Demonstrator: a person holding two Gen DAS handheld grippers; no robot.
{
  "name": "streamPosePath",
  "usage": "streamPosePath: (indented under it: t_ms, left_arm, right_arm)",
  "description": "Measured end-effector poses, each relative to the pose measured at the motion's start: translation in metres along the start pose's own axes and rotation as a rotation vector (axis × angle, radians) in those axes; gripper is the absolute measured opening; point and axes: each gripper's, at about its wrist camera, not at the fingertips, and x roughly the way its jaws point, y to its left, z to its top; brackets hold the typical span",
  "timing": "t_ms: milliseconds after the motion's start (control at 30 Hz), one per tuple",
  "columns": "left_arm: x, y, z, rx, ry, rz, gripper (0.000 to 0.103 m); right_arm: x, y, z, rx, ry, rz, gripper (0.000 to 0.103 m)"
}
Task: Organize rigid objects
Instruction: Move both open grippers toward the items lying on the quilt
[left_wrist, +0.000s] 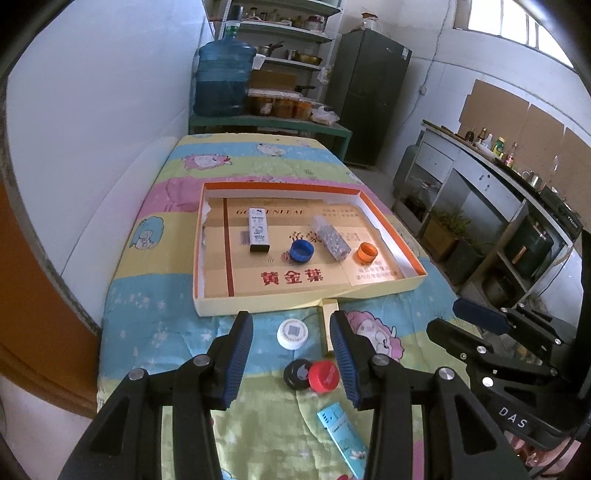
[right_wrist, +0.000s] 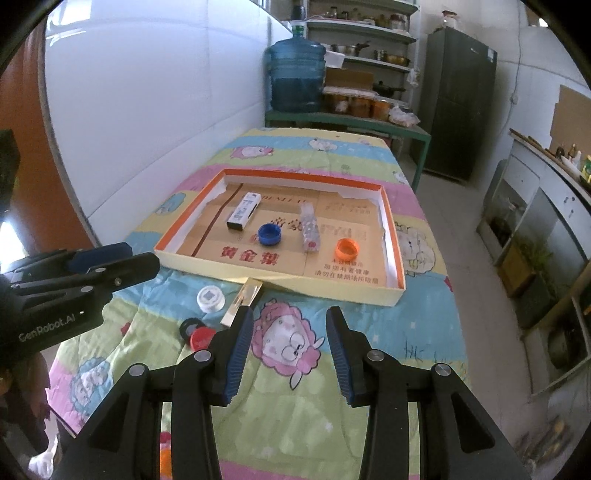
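A shallow cardboard tray (left_wrist: 386, 290) (right_wrist: 392, 295) lies on the cartoon-print quilt. Inside it are a white-and-black box (left_wrist: 258, 229) (right_wrist: 243, 212), a blue cap (left_wrist: 301, 251) (right_wrist: 269, 234), a clear blister strip (left_wrist: 330, 240) (right_wrist: 309, 230) and an orange cap (left_wrist: 367, 252) (right_wrist: 347, 248). In front of the tray lie a white cap (left_wrist: 292, 333) (right_wrist: 210, 298), a gold bar-shaped box (left_wrist: 328, 328) (right_wrist: 245, 295), a black cap (left_wrist: 297, 373) (right_wrist: 190, 325), a red cap (left_wrist: 324, 376) (right_wrist: 201, 338) and a light blue packet (left_wrist: 341, 435). My left gripper (left_wrist: 291, 345) hovers open over the loose caps. My right gripper (right_wrist: 290, 341) is open above bare quilt, holding nothing.
A white wall runs along the quilt's left side. Behind the table stand a blue water jug (left_wrist: 223, 79) (right_wrist: 297, 75), shelves of pots and a dark fridge (left_wrist: 369, 96). A counter with bottles (left_wrist: 498, 155) lines the right, across a floor aisle.
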Motion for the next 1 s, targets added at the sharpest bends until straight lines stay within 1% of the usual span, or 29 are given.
streamPosePath:
  t_ms: [167,300,500,700,833,1000]
  left_arm:
    - [-0.006,0.003,-0.009,-0.009,0.001,0.002,0.043]
    - [-0.009,0.008,-0.013,-0.022,0.000,0.004,0.043]
    - [-0.014,0.016,-0.024,-0.046,0.000,0.011,0.043]
    - [-0.023,0.024,-0.034,-0.054,-0.006,0.024,0.043]
    - [-0.027,0.031,-0.041,-0.061,-0.002,0.032,0.043]
    - [-0.033,0.042,-0.049,-0.078,-0.004,0.041,0.043]
  right_arm:
    - [-0.004,0.005,-0.013,0.003,0.012,0.007,0.042]
    - [-0.004,0.012,-0.021,0.000,0.029,0.029,0.042]
    - [0.003,0.036,-0.037,-0.032,0.065,0.068,0.042]
    - [0.015,0.065,-0.053,-0.058,0.101,0.126,0.042]
    - [0.025,0.081,-0.062,-0.077,0.122,0.128,0.042]
    - [0.038,0.095,-0.068,-0.101,0.141,0.099,0.042]
